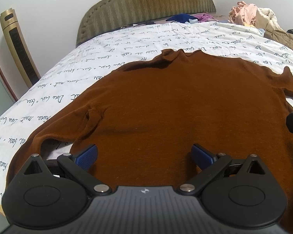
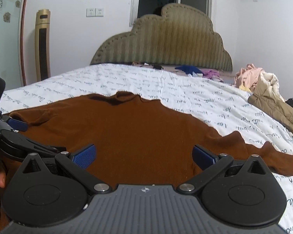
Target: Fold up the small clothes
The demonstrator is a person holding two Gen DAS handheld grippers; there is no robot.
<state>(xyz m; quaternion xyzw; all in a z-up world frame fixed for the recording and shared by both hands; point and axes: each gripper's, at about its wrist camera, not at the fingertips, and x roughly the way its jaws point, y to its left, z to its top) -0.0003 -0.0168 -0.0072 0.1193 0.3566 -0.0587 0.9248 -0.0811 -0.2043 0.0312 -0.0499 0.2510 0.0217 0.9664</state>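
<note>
Sweater [image 1: 175,101] lies flat on the bed cover [image 1: 111,44], collar toward the headboard [image 1: 152,2]. Left gripper [image 1: 144,154] and right gripper [image 2: 144,154] hover over the hem, jaws spread wide, holding nothing. For a clean fold, pinch both hem corners evenly and lift together.

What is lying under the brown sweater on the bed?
The brown sweater lies spread on a white quilt with blue handwriting, which shows all around it. Anything else under the sweater is covered, so I cannot tell.
</note>
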